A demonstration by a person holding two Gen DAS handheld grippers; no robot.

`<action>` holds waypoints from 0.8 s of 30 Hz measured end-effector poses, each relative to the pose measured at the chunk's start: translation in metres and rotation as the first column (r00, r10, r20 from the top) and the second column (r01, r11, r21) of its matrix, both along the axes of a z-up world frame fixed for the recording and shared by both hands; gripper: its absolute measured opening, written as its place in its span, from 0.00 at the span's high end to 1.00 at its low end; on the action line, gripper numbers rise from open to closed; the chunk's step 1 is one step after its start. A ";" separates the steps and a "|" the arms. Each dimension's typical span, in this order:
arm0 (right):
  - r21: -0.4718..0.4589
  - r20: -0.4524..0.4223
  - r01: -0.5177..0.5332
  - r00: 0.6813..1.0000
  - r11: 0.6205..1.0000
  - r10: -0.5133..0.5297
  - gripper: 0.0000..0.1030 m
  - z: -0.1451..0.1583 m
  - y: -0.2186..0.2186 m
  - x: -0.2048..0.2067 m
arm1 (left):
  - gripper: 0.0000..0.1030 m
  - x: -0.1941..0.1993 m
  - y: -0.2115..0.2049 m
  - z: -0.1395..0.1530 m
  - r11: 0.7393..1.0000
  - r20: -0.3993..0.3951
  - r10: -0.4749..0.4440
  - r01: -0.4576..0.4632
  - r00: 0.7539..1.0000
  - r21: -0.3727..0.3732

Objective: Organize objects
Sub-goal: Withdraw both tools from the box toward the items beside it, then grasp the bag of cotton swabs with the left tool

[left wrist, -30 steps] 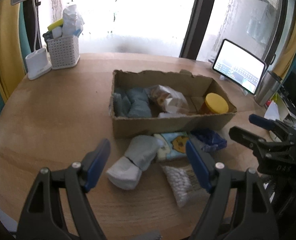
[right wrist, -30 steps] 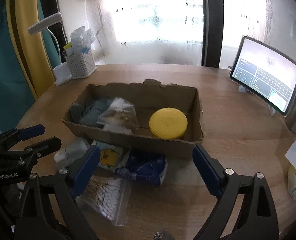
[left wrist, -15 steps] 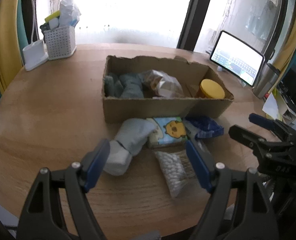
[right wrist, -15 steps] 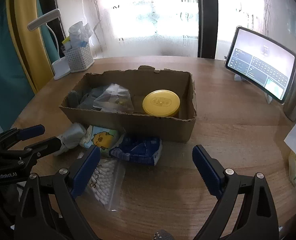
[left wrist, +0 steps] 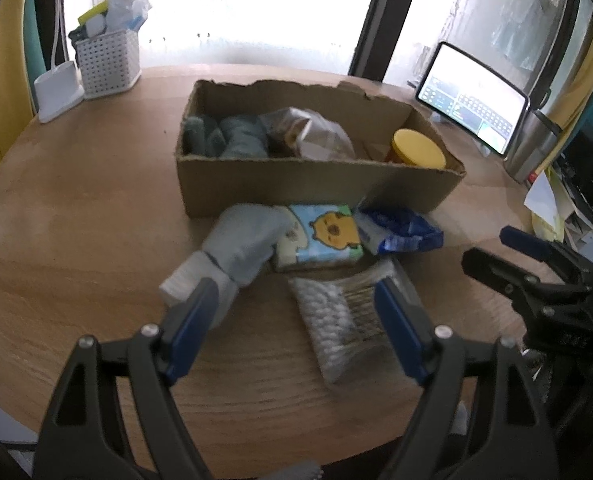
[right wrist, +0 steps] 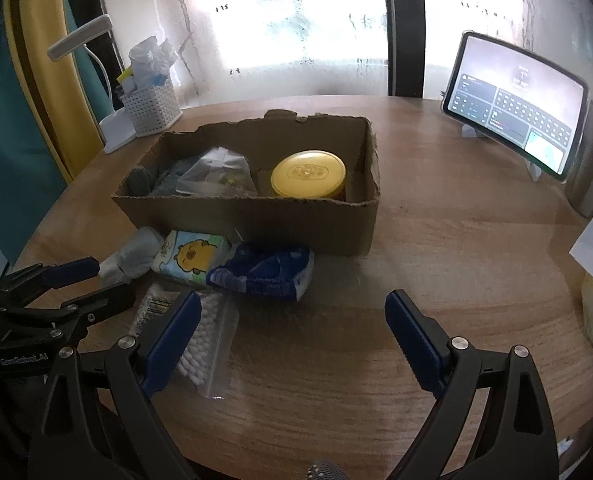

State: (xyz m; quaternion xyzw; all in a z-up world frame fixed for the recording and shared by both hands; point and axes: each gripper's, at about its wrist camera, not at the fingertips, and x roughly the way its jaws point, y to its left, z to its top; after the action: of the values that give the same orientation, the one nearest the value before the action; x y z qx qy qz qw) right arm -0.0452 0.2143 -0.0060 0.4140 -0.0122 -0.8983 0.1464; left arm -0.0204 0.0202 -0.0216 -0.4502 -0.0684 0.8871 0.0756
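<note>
Cardboard box [left wrist: 296, 184] behind sock [left wrist: 236, 248], tissue pack [left wrist: 320, 236], swab bag [left wrist: 336, 320]

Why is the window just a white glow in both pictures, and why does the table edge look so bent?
Left wrist view: the window is blown out by daylight, so the cardboard box front sits in shade, and the items before it look slightly smeared. Right wrist view: same glare; the tablet stays readable. The wide lens curves the table edge in both.
</note>
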 end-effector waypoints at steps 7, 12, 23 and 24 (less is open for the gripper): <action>-0.007 0.014 0.013 1.000 1.000 -0.013 0.08 -0.005 0.008 0.004 | 0.20 0.002 0.008 -0.007 1.000 0.020 -0.005 0.004 1.000 0.006; -0.015 0.018 0.018 1.000 1.000 -0.017 0.08 -0.008 0.013 0.008 | 0.13 0.003 0.016 -0.012 1.000 0.037 -0.015 0.015 0.999 0.014; -0.026 0.025 0.005 1.000 1.000 -0.005 0.08 -0.013 0.021 0.011 | 0.08 0.004 0.034 -0.020 0.999 0.064 -0.034 0.032 0.997 0.028; -0.030 0.024 0.006 1.000 1.000 -0.005 0.08 -0.014 0.022 0.010 | 0.08 0.003 0.035 -0.021 0.999 0.067 -0.033 0.031 0.997 0.026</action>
State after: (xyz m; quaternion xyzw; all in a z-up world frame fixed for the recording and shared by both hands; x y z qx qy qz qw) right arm -0.0347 0.2366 -0.0198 0.4227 -0.0286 -0.8934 0.1497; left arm -0.0175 0.0556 -0.0427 -0.4801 -0.0750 0.8690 0.0932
